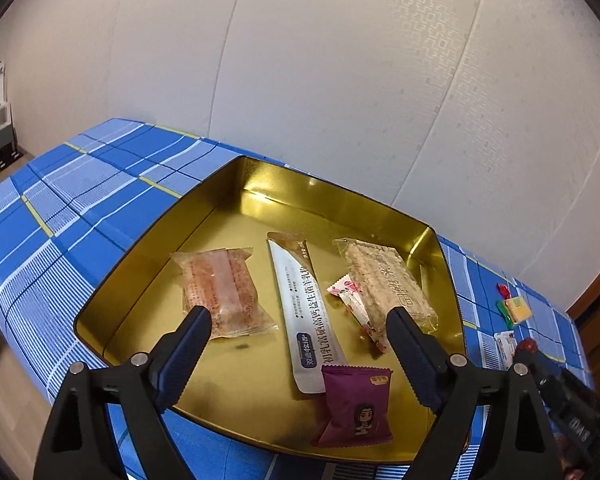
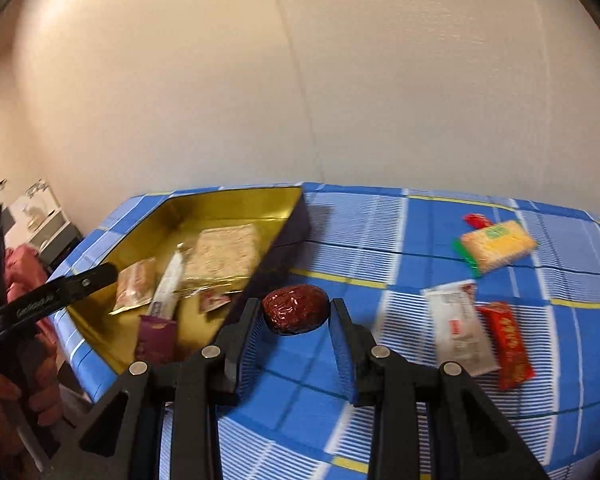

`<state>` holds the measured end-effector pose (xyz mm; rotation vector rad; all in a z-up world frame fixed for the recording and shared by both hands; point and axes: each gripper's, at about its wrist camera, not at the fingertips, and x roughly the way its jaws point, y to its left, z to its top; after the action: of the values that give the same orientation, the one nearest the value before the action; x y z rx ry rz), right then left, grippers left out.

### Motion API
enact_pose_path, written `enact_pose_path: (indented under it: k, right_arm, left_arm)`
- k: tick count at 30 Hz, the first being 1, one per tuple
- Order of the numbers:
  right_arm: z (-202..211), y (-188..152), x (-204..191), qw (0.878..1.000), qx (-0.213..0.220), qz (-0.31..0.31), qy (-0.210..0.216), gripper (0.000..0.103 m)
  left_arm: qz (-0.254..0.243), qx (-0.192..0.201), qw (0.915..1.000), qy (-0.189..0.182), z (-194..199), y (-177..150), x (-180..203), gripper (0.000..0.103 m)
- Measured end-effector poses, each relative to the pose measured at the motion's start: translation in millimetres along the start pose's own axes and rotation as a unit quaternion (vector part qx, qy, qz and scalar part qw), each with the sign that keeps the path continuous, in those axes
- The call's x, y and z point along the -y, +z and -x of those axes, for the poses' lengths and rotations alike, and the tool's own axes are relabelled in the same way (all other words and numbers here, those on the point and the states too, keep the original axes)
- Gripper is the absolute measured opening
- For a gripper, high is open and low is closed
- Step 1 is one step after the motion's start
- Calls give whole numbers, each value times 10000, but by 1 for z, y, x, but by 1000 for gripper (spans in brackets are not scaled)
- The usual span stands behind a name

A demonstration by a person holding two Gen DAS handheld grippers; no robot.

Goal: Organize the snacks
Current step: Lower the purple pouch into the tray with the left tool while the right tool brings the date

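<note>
The long white sachet [image 1: 305, 312] in the gold tin [image 1: 148, 264] is showing a column of Chinese print, too distorted to read surely. The purple packet [image 1: 356, 408] near it is carrying a cartoon face and a small illegible label.

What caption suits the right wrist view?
Right gripper carries a wrapped date toward the gold tin.
</note>
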<state>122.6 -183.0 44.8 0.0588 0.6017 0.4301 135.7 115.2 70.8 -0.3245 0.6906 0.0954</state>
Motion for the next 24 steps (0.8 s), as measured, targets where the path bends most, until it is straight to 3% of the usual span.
enact_pose_path:
  k: [9,20,24]
  right_arm:
    - [-9,-1,-34,9981,3,377,495,35]
    - [-25,-5,-65,9949,-152,568,826,35]
    - [-36,-8,-77,9941,-236,743,756,35]
  left_arm:
    - [8,-34,10000,7,-1,0,-1,91]
    - [125,-65,9999,-36,0,0,-4,91]
    - [202,-150,9997,-27,-3,0,-5,91]
